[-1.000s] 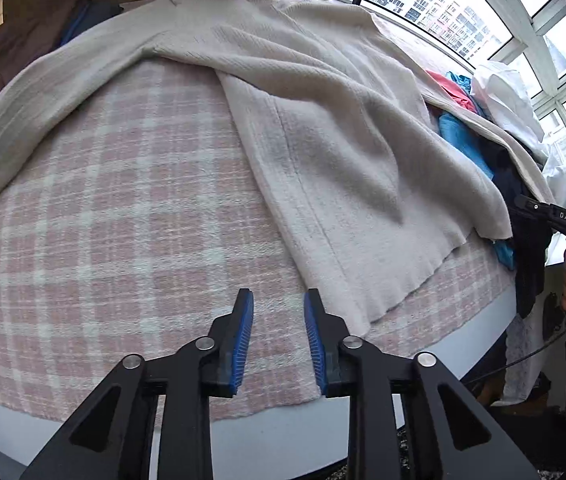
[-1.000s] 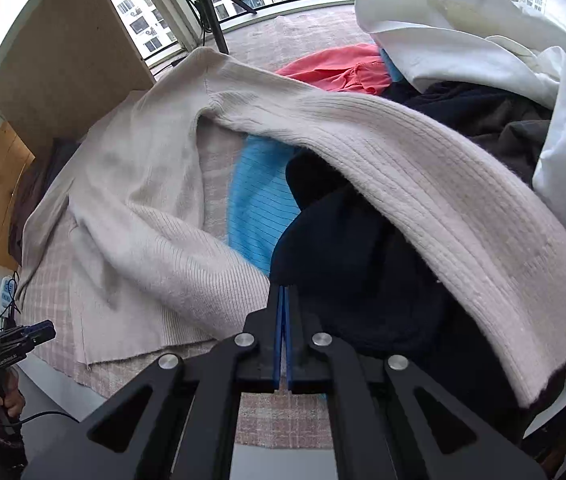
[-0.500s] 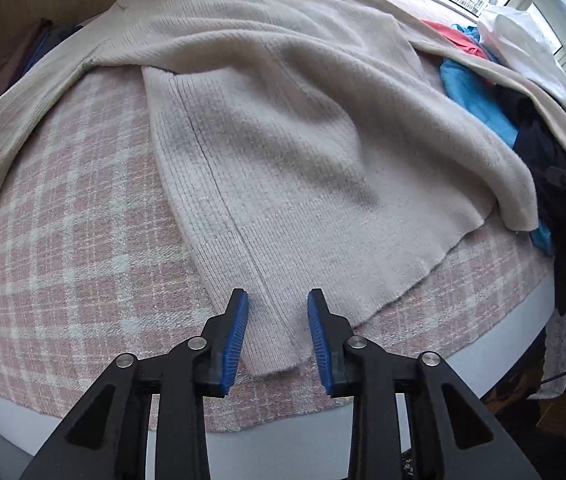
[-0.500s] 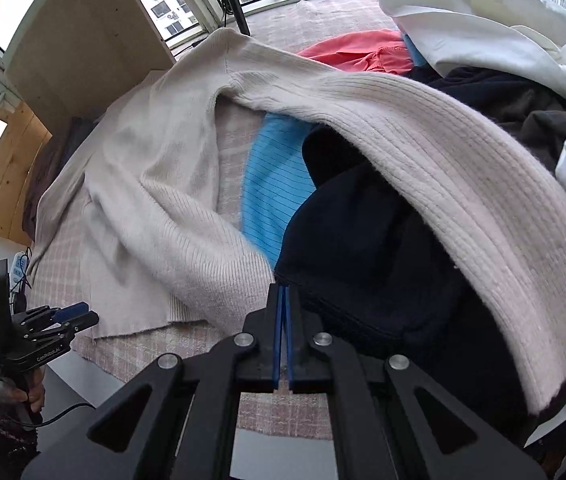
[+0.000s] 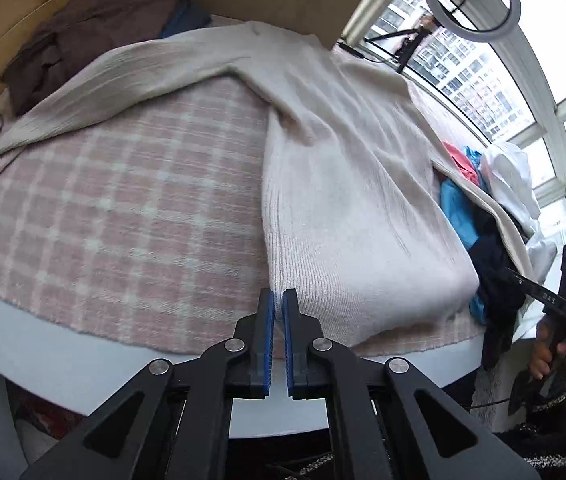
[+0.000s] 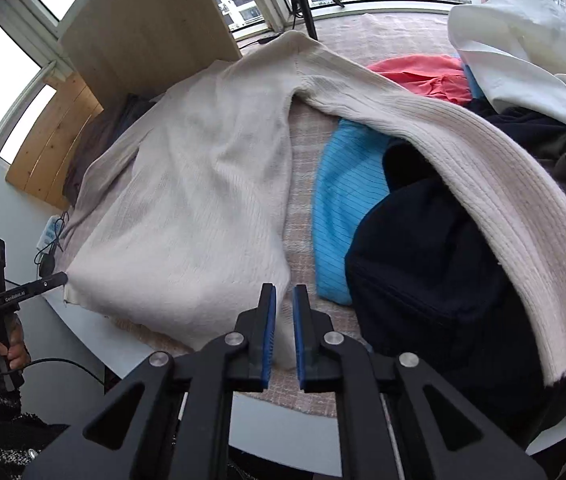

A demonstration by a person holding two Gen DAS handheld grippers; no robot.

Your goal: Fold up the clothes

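A brown folded pile (image 5: 83,36) at the worktop's far left corner shows plainly only in the left wrist view. The left gripper (image 5: 277,304), jaws nearly together, pinches the near left hem corner of the cream sweater (image 5: 343,200), which lies lengthwise on the pink plaid cloth (image 5: 123,216), collar away, hem toward the near edge. The right gripper (image 6: 281,312), jaws narrowly apart, straddles the hem's right corner; its view alone reveals the blue garment (image 6: 343,200) and dark garment (image 6: 423,264) under the right sleeve.
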